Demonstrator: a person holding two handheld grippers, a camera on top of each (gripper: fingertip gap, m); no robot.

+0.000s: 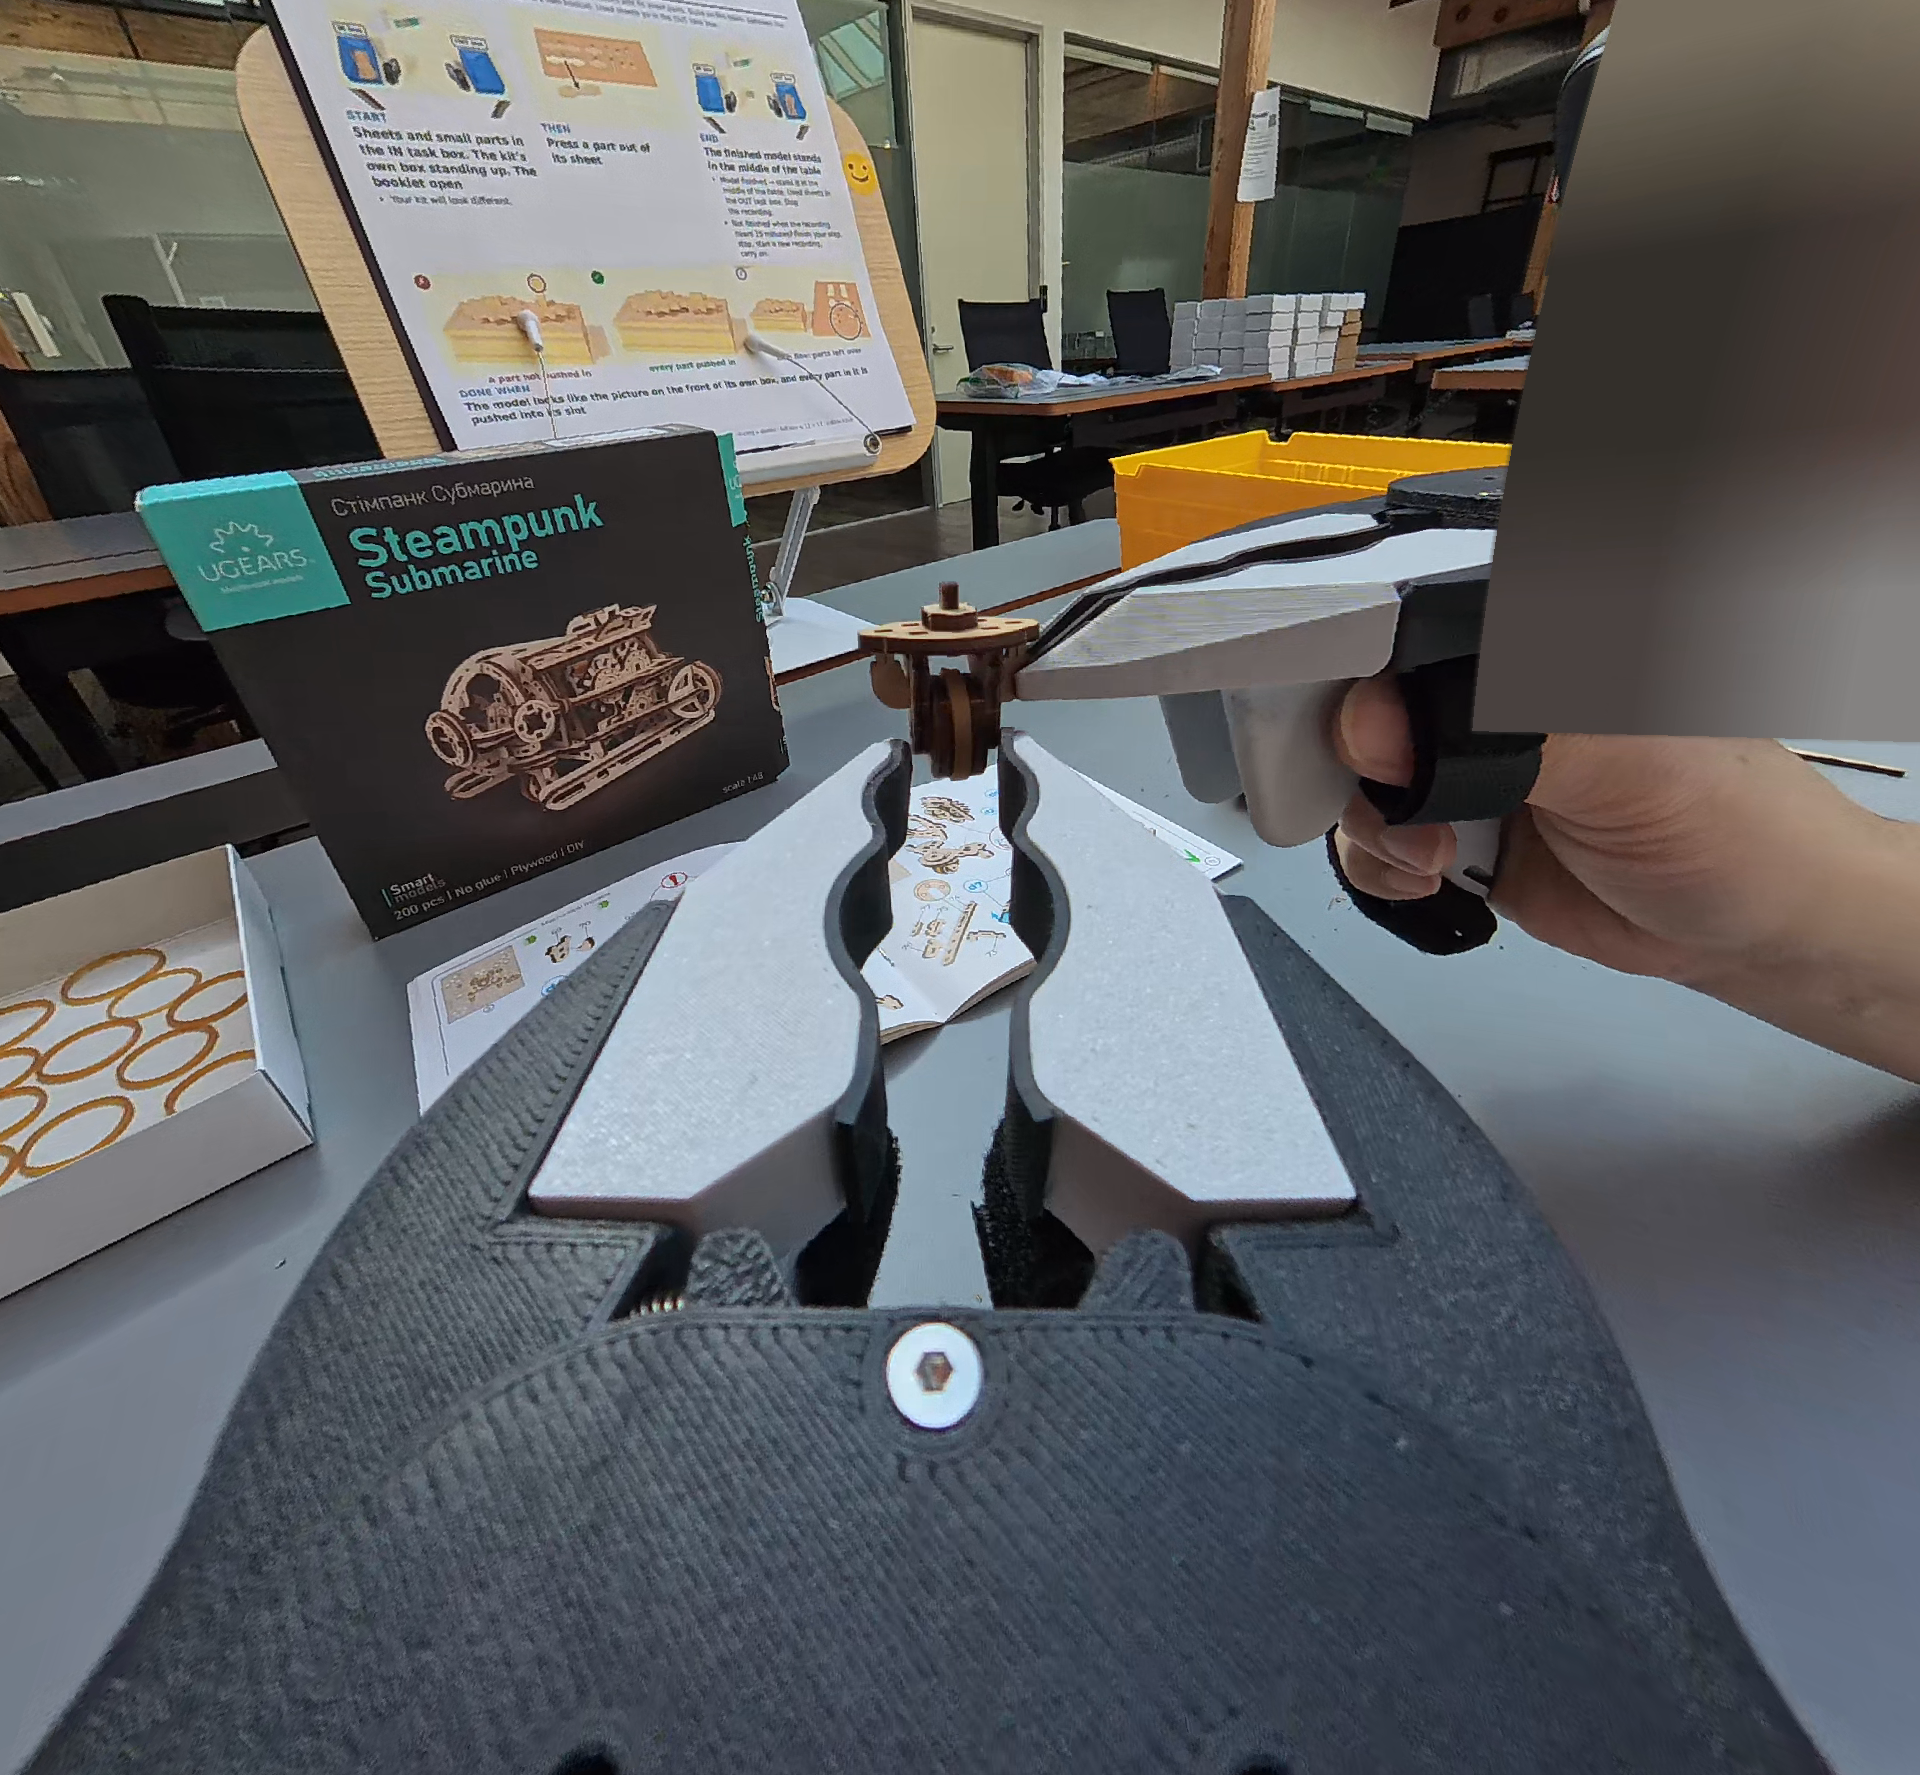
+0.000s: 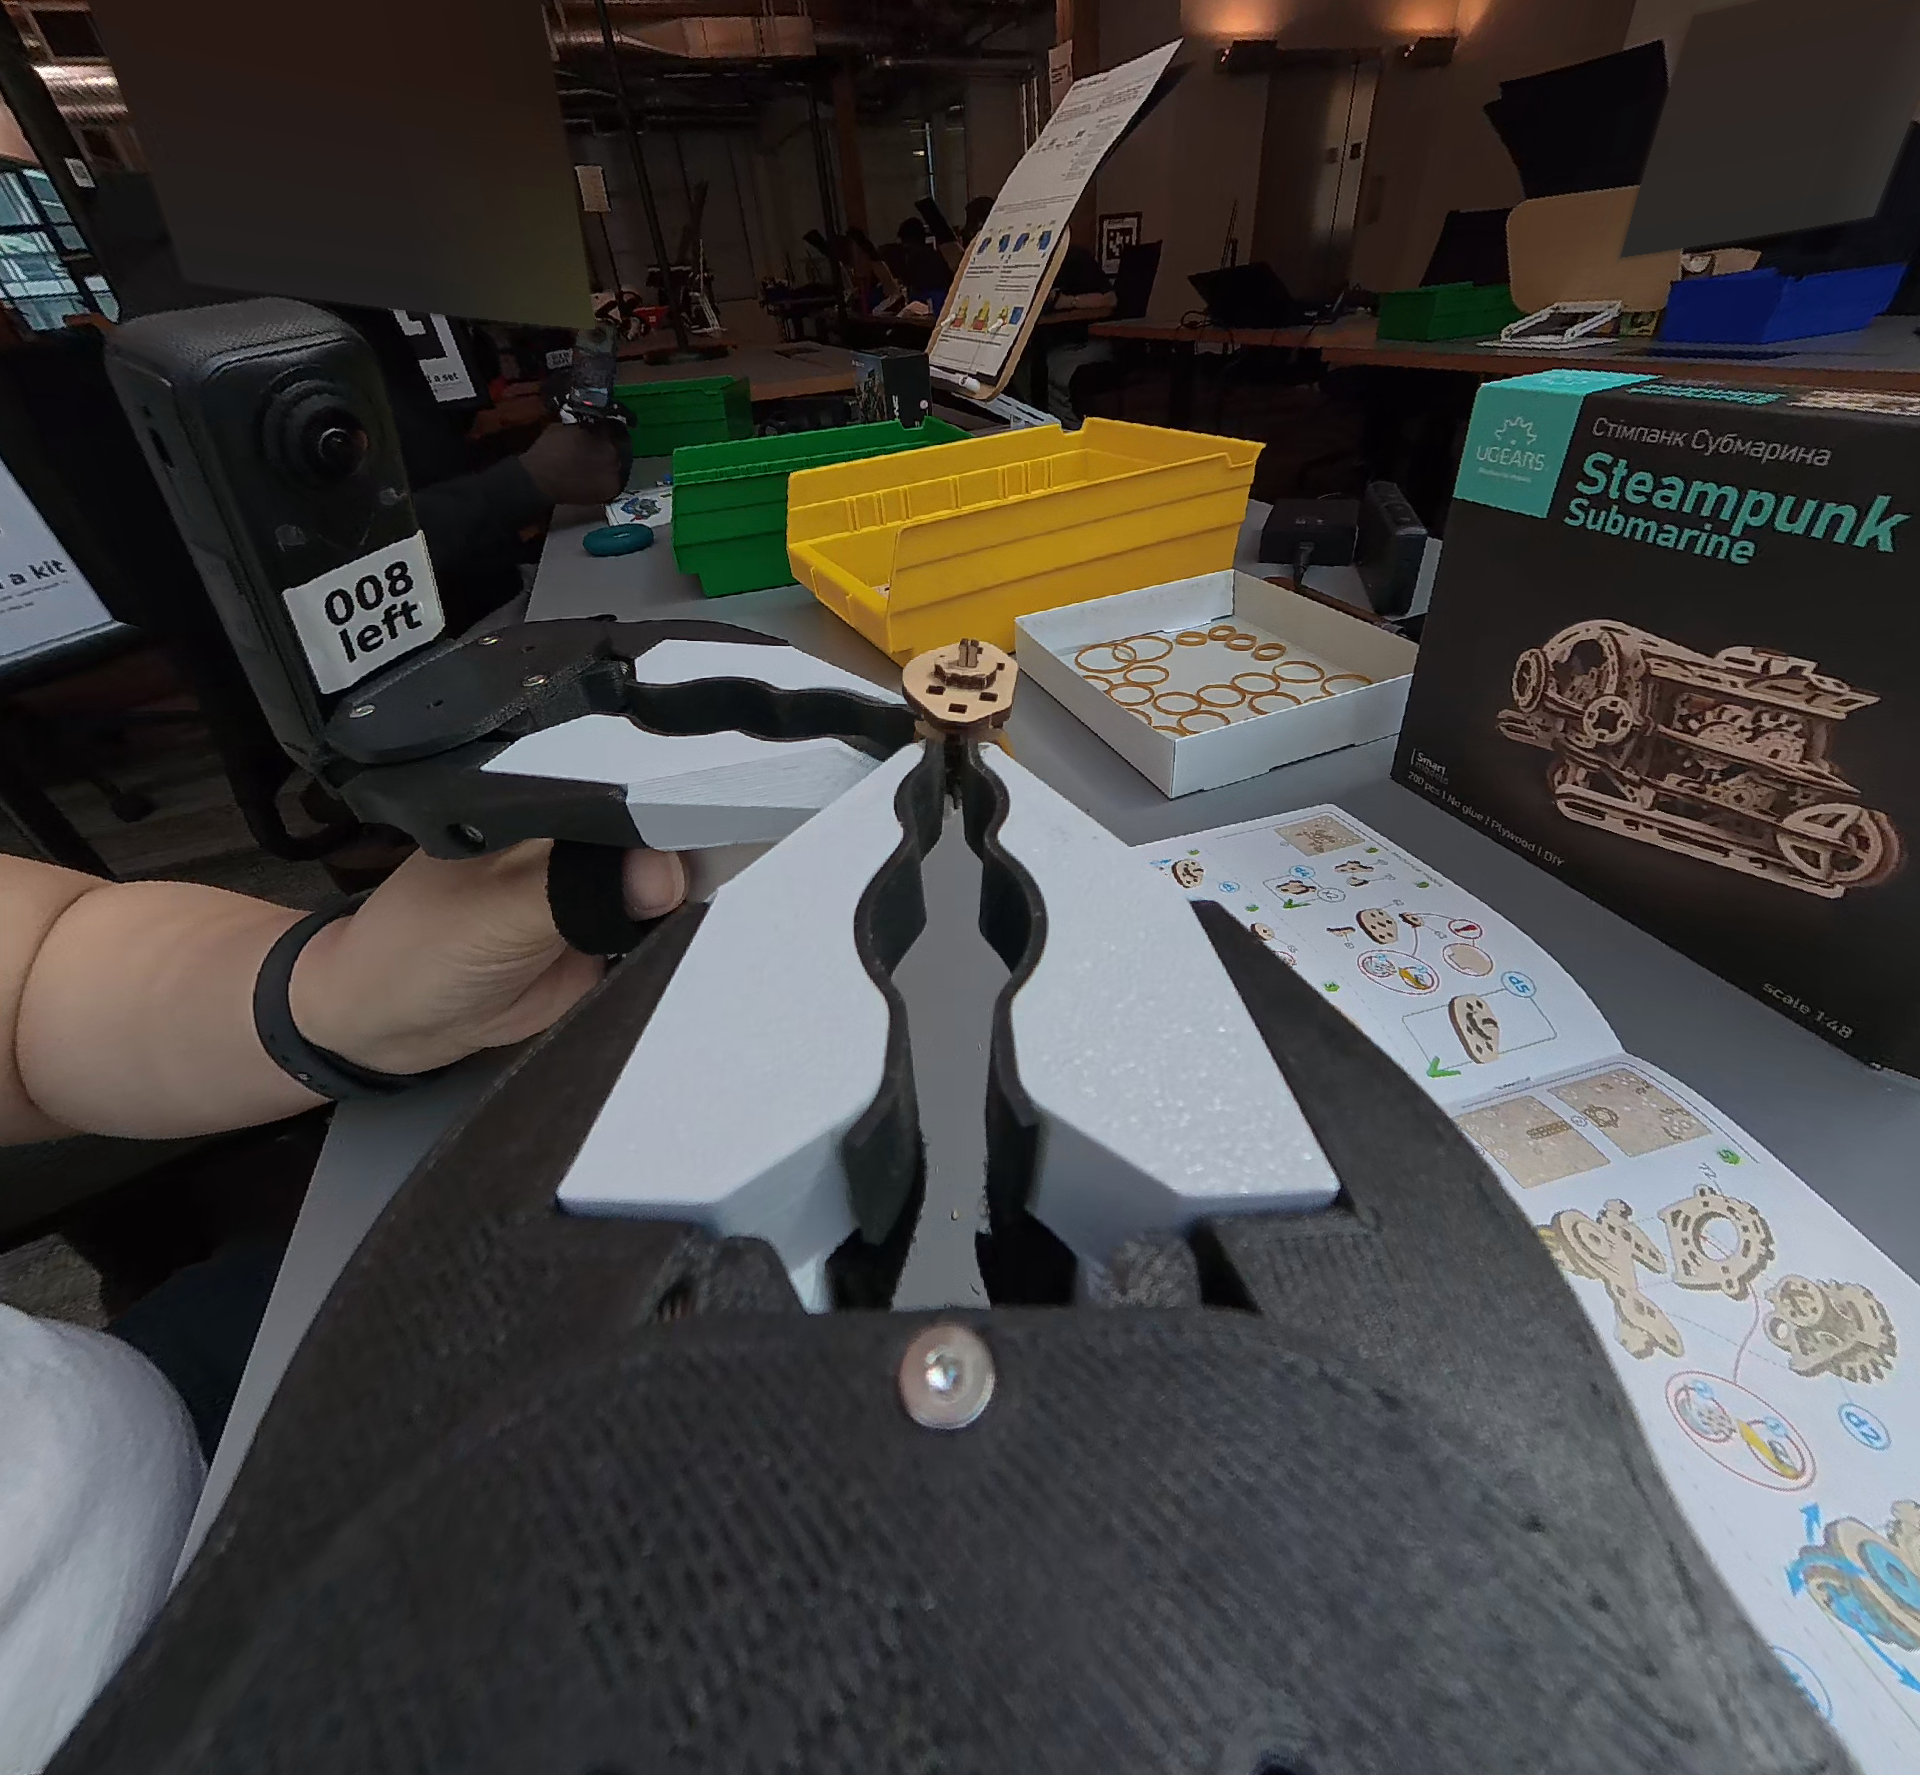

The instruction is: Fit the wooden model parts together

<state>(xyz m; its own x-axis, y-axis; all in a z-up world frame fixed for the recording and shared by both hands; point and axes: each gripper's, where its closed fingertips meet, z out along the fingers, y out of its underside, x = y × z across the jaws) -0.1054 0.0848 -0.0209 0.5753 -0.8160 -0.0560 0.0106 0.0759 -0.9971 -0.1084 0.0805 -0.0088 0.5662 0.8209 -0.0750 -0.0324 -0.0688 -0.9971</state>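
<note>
A small wooden sub-assembly (image 1: 951,676) is held in the air above the grey table. It has a round slotted disc with a peg on top and stacked discs underneath. My left gripper (image 1: 953,754) is shut on the stacked lower discs from the near side. My right gripper (image 1: 1023,676) comes in from the right and its tips grip the assembly just under the top disc. In the right wrist view my right gripper (image 2: 953,759) is shut on the thin lower part of the assembly (image 2: 956,681). The left gripper (image 2: 894,717) meets the assembly from the left.
The dark kit box (image 1: 468,665) (image 2: 1683,686) stands behind the open instruction booklet (image 1: 956,894) (image 2: 1455,1050). A white tray (image 1: 260,998) (image 2: 1174,759) holds tan rings. A yellow bin (image 2: 1039,530) and a green bin (image 2: 727,499) sit farther back. An instruction sheet (image 1: 582,167) stands on an easel. Left and right tips are no more than a few centimetres apart.
</note>
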